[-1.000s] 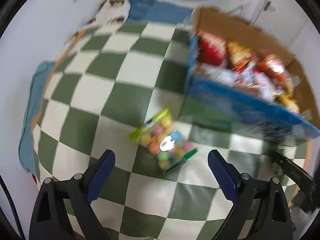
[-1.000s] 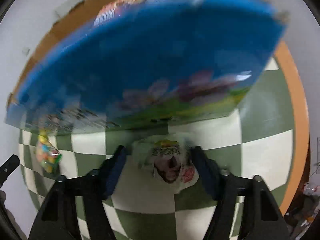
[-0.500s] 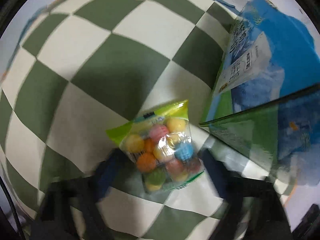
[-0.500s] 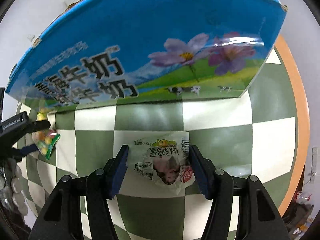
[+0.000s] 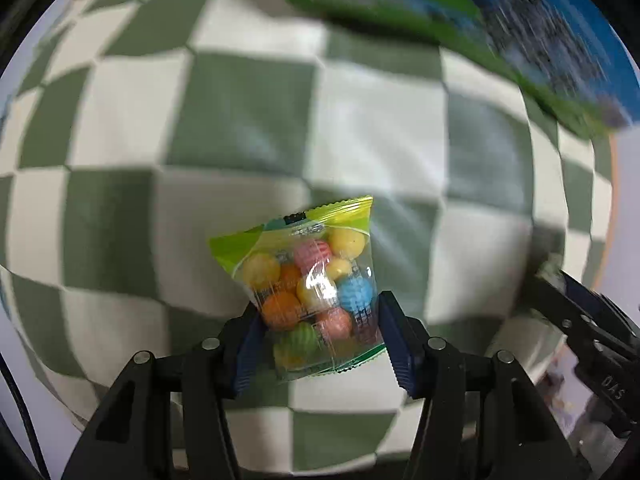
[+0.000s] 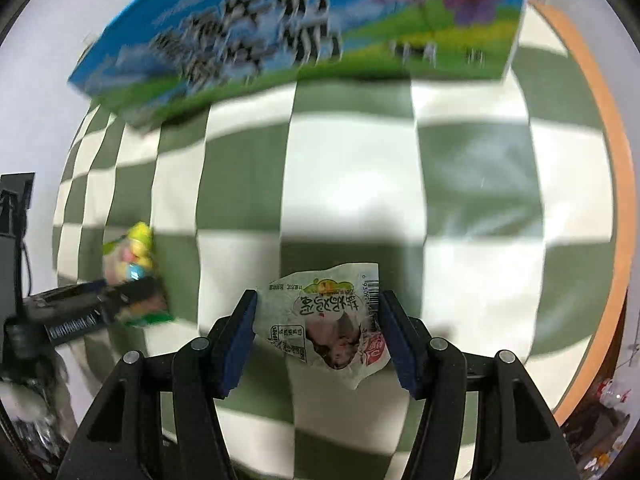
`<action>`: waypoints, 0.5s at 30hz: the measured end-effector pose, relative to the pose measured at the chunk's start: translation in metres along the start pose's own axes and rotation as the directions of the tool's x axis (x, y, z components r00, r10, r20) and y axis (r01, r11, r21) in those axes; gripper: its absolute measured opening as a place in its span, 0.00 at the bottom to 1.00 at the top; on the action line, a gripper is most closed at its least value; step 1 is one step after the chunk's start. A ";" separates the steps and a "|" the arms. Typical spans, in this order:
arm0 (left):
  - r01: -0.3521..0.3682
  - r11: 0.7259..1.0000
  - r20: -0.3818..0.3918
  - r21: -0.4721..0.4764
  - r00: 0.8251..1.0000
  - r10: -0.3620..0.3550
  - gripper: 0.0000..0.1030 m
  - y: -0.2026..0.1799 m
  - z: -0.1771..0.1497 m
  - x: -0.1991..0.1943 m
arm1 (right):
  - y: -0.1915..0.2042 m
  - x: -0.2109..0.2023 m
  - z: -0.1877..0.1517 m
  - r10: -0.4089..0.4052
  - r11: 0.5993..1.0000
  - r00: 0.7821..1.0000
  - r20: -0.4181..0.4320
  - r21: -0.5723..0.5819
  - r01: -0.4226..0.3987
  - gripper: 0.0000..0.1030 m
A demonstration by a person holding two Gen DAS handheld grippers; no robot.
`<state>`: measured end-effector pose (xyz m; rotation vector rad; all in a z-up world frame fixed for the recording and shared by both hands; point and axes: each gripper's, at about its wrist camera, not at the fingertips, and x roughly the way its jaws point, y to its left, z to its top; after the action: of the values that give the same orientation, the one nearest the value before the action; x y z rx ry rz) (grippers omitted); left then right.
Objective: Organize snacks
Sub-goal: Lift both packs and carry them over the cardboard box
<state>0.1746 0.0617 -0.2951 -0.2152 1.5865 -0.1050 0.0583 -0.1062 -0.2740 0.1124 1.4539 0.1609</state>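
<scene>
The left gripper [image 5: 320,336] pinches the lower half of a candy bag [image 5: 310,286], both pads pressed against its sides, the bag's sealed top standing free above a green-checked counter [image 5: 248,120]. The right gripper [image 6: 316,336] closes on a white snack pack [image 6: 334,324]; its pads touch the crinkled edges on either side, and the pack looks held just over the counter, though whether it has fully left the cloth cannot be told. Beyond both grippers stands the blue box [image 6: 320,20], the likely home for the snacks, near the counter's far side.

The risks lie in the grips. The candy bag is slick film around loose round sweets, so it could squirm out of the pads on a quick swing. The white pack is caught only by its soft margins, which may fold and let it drop. With both grippers close together and heading for one box, they could also collide at its wall.
</scene>
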 end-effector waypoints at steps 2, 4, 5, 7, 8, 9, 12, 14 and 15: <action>0.004 1.000 -0.010 -0.008 1.000 -0.004 0.52 -0.004 -0.003 0.007 | 0.003 0.006 -0.009 0.003 1.000 1.000 -0.010 0.002 -0.003 0.61; 0.007 1.000 -0.028 -0.019 1.000 -0.007 0.55 -0.005 0.000 0.015 | 0.006 0.012 -0.008 0.003 1.000 1.000 -0.015 0.010 -0.003 0.61; 0.008 1.000 -0.038 -0.026 0.999 -0.009 0.56 -0.004 0.002 0.019 | 0.006 0.021 0.002 0.002 1.000 1.000 -0.022 0.010 -0.002 0.62; 0.002 0.999 -0.049 -0.035 0.999 -0.004 0.56 -0.005 0.008 0.027 | 0.008 0.028 0.009 -0.003 1.000 1.000 -0.027 0.012 0.003 0.62; -0.002 0.999 -0.048 -0.040 0.999 0.000 0.56 -0.005 0.009 0.028 | 0.011 0.033 0.010 -0.015 1.000 0.999 -0.029 0.006 0.015 0.63; -0.007 0.999 -0.042 -0.046 0.999 0.005 0.55 -0.006 0.008 0.028 | 0.015 0.037 0.011 -0.027 1.000 0.999 -0.028 -0.001 0.027 0.63; -0.036 0.999 -0.006 -0.016 0.999 0.036 0.45 -0.013 0.012 0.019 | 0.018 0.033 0.019 -0.037 0.999 0.999 -0.013 -0.005 0.037 0.62; -0.029 1.000 0.007 -0.005 1.000 0.029 0.44 -0.019 0.010 0.009 | 0.019 0.026 0.018 -0.014 1.000 1.000 0.000 0.004 0.014 0.62; -0.027 1.000 0.018 0.002 0.999 0.027 0.44 -0.021 0.009 0.003 | 0.011 0.016 0.015 -0.003 1.000 1.000 0.007 0.010 0.003 0.62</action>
<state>0.1851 0.0408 -0.2942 -0.1928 1.5704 -0.0838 0.0748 -0.0917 -0.2859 0.1189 1.4483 0.1503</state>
